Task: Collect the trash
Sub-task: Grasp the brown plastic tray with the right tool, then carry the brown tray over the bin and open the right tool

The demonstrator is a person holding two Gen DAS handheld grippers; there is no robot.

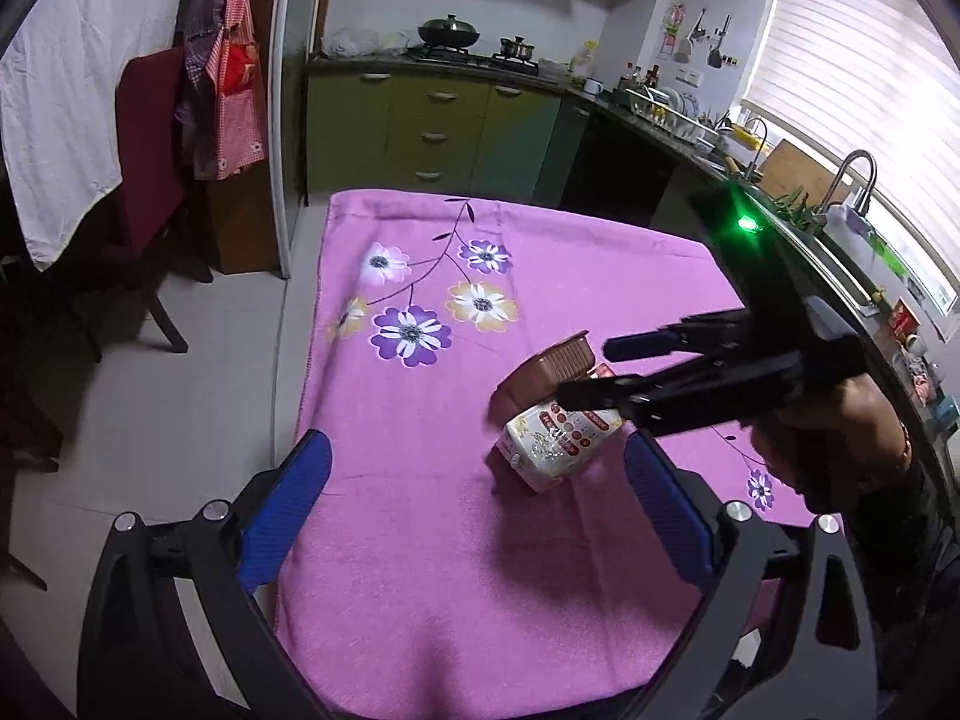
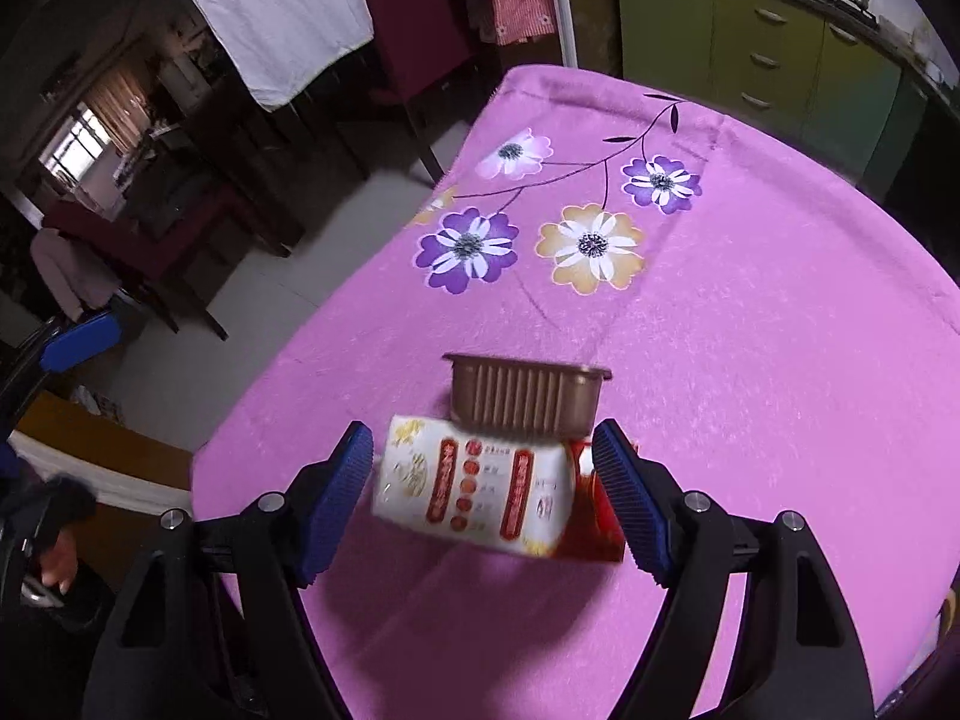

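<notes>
Covering the table, the pink flowered cloth (image 2: 750, 330) carries the trash near its middle: a white printed packet (image 2: 474, 489) lying against a brown ribbed tray (image 2: 522, 399). My right gripper (image 2: 483, 495) straddles the packet, pads apart and clear of it (nothing grasped), while my left gripper (image 1: 474, 513) hangs wide and empty nearby.

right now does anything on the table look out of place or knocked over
Yes: the brown plastic tray sits tilted, propped on the white printed packet rather than flat on the pink cloth. Nothing looks spilled.
</notes>
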